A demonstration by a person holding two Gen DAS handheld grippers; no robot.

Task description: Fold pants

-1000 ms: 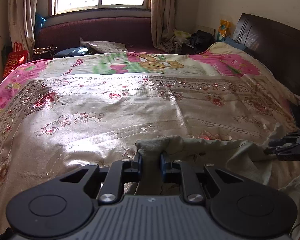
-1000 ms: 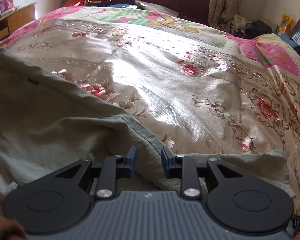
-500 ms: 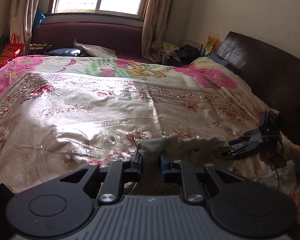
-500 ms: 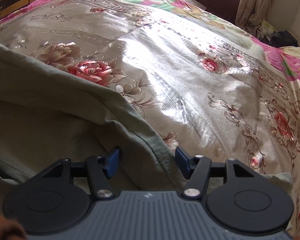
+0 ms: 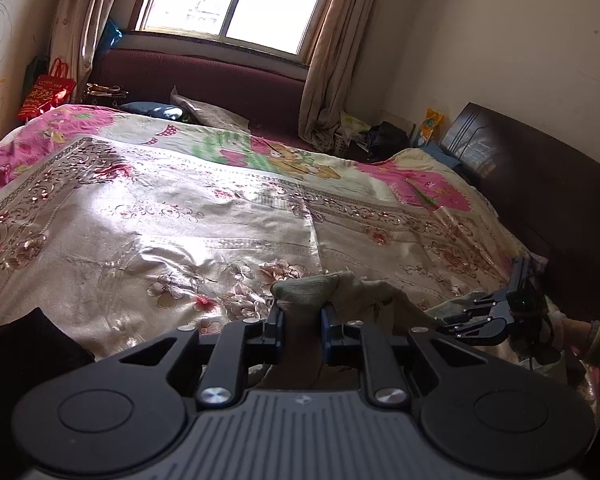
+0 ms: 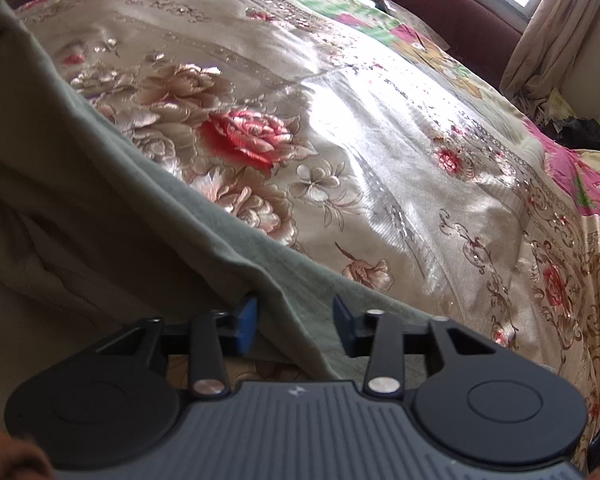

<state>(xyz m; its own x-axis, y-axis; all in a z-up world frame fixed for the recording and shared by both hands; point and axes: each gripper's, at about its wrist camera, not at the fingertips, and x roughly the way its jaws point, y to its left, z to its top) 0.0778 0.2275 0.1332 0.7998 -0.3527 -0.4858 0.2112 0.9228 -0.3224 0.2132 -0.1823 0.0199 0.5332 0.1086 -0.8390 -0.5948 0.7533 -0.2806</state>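
Observation:
The grey-green pants [image 6: 100,216] lie on the floral bedspread [image 6: 380,128] at the near edge of the bed. My left gripper [image 5: 302,322] is shut on a bunched end of the pants [image 5: 306,290] and holds it lifted above the bed. My right gripper [image 6: 295,320] is open, with a fold of the pants' edge lying between its blue fingertips [image 6: 247,322]. In the left wrist view the right gripper [image 5: 480,320] sits low at the right, beside the cloth.
A dark wooden headboard [image 5: 540,184] runs along the right. A maroon couch [image 5: 196,80] with pillows stands under the window behind the bed. A red bag [image 5: 46,94] sits at the far left. A dark cloth [image 5: 24,344] lies at the near left.
My right gripper has opened and moved lower and closer to the pants' edge. My left gripper has lifted and tilted up, still clamped on the cloth.

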